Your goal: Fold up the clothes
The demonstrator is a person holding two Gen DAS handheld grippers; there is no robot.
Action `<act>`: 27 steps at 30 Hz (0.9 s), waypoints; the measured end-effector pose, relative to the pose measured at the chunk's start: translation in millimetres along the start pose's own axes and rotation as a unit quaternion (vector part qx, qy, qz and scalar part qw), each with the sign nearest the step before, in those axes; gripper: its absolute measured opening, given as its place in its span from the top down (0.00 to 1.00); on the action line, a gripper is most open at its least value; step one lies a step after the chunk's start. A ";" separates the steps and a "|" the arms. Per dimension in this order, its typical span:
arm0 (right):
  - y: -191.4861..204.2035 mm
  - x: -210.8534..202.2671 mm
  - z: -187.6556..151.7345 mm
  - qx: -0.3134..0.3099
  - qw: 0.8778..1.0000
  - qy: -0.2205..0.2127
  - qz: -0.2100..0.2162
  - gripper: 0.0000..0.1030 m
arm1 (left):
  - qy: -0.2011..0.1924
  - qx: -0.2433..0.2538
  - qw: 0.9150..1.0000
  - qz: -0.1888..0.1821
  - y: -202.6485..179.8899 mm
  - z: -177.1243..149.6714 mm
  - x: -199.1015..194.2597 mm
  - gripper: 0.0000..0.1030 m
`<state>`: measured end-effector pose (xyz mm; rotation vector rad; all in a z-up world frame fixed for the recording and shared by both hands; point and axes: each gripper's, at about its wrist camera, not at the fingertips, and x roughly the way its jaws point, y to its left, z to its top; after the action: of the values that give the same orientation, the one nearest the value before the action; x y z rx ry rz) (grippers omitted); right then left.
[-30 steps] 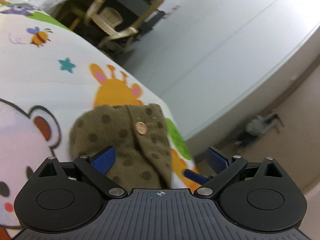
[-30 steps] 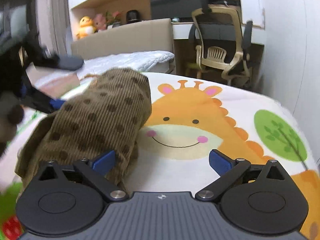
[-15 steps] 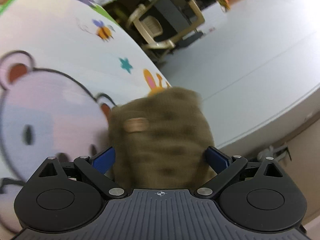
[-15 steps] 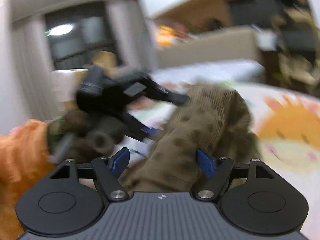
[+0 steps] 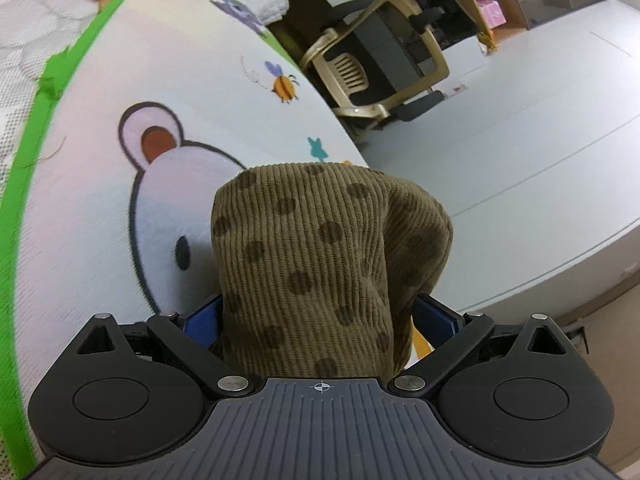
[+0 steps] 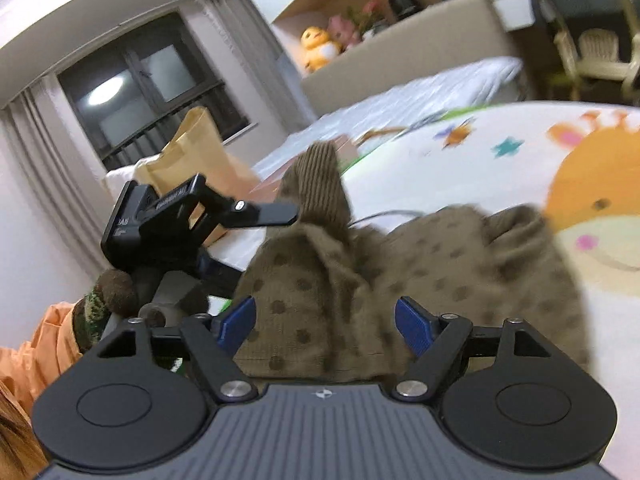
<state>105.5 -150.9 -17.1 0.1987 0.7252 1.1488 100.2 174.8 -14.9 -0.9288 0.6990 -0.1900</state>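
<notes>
So mid-fold as far as I can judge: the olive-green corduroy garment with dark polka dots is bunched up and lifted, not lying flat or in any neat stack. In the left wrist view a thick roll of it rises right between the blue pads of the left gripper, which look pressed against the cloth on both sides, so I'd call that one clamped on the fabric. In the right wrist view the right gripper has its blue pads set fairly wide with a heap of the same cloth filling the gap; the picture is blurry there and I honestly can't tell whether it's pinching or just sitting around the cloth. You can also see the left tool from that side, its black finger poking at a raised peak of corduroy

What's left, I reckon: the piece needs to come down onto the mat and get its edges lined up, because right now it's a lumpy heap with no clean crease I can make out

Surface is a white cartoon play mat with a green border, printed with a bear face, a bee, a star and an orange giraffe. Around it: a quilted white bed, a beige office chair, a tan paper bag, a yellow plush duck on a shelf and a dark curtained window
</notes>
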 end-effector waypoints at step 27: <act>-34.0 -44.9 13.5 -0.015 0.994 -0.043 -0.100 0.87 | 0.003 0.140 0.990 -0.025 -90.6 6.3 33.2 0.03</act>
<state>130.0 -201.9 -4.9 0.1461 0.6370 0.9527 142.3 110.1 43.3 -0.6781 0.6362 -0.3272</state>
